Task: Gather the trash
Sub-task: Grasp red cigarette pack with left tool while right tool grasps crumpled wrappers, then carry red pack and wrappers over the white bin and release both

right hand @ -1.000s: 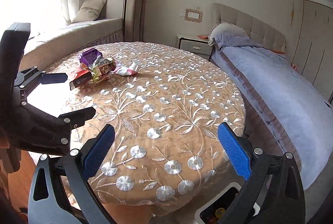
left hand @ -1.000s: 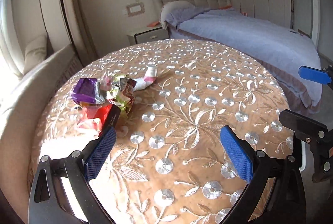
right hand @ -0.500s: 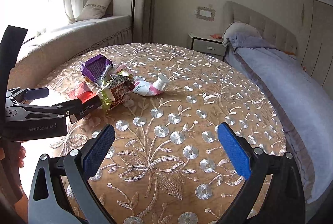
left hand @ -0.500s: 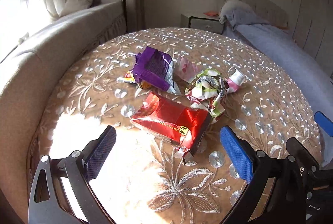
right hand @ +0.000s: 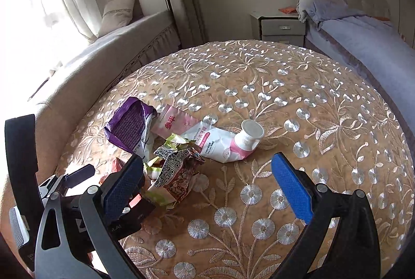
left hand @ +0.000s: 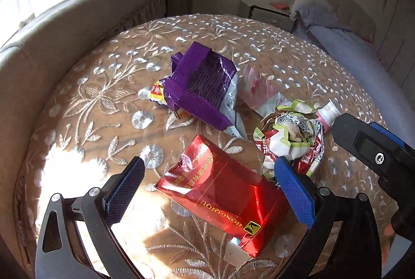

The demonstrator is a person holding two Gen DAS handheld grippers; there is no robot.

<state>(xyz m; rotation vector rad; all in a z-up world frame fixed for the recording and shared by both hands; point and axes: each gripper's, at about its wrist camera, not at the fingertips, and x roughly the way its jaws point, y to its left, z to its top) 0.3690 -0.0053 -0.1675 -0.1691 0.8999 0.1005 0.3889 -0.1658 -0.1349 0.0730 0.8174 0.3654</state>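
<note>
A pile of trash lies on the round embroidered table (left hand: pixel 103 97). In the left wrist view a red foil box (left hand: pixel 223 193) lies between the fingers of my open left gripper (left hand: pixel 210 193). Beyond it are a purple wrapper (left hand: pixel 202 87), a pink pouch (left hand: pixel 259 89) and a crumpled green-and-white wrapper (left hand: pixel 290 136). In the right wrist view my open right gripper (right hand: pixel 207 185) hovers just right of the crumpled wrapper (right hand: pixel 171 170), with a squeezed white-and-pink tube (right hand: pixel 228 141), the purple wrapper (right hand: pixel 129 126) and the pink pouch (right hand: pixel 173 123) ahead. The red box is mostly hidden there.
A beige window bench (right hand: pixel 109 53) with a cushion curves along the table's left. A nightstand (right hand: pixel 282 27) and a bed with a lilac cover (right hand: pixel 363 45) stand behind and to the right. The other gripper's body shows at each view's edge.
Both grippers have moved in toward the trash pile. The left one now straddles the red box; the right one has come close to the crumpled wrapper and tube.
</note>
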